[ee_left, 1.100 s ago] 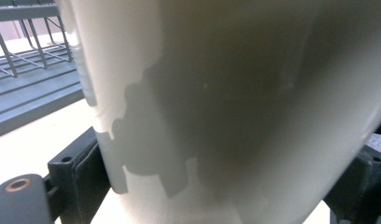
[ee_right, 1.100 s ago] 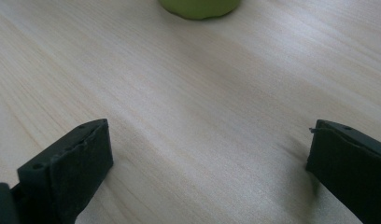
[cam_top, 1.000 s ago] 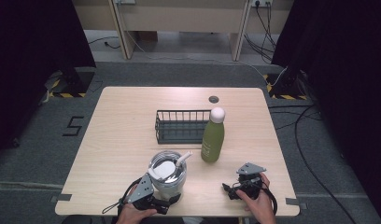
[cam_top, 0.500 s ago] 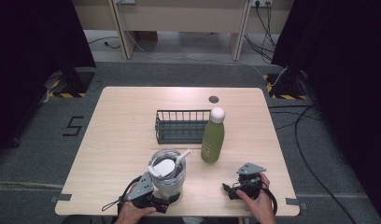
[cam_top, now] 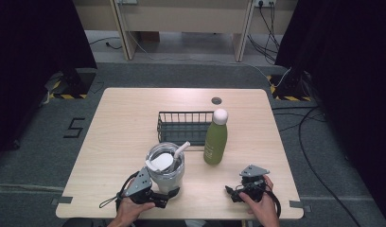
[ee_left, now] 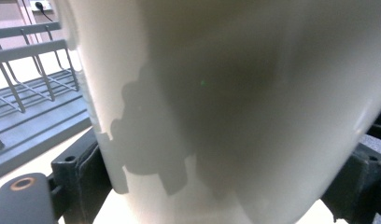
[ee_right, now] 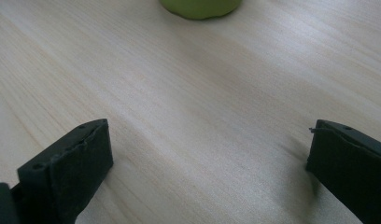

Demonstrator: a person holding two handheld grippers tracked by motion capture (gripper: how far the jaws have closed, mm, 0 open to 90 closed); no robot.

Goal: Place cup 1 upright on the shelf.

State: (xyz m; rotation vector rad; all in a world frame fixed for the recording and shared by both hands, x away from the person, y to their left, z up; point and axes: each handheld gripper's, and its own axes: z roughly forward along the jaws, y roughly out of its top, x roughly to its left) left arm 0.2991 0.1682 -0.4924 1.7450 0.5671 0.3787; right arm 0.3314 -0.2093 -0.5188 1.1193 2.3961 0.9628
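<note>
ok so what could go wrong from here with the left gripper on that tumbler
The left gripper has its jaws low on the tumbler, well under its lid and straw, so it might tip when lifted. The wire basket stands just behind it and the green bottle close to its right; a swing could knock either. The right gripper rests open on the table, giving no support.

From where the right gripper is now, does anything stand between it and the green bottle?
Nothing visible does. The right gripper rests with jaws apart, and bare table runs from it to the green bottle. The tumbler stands off to its left.
</note>
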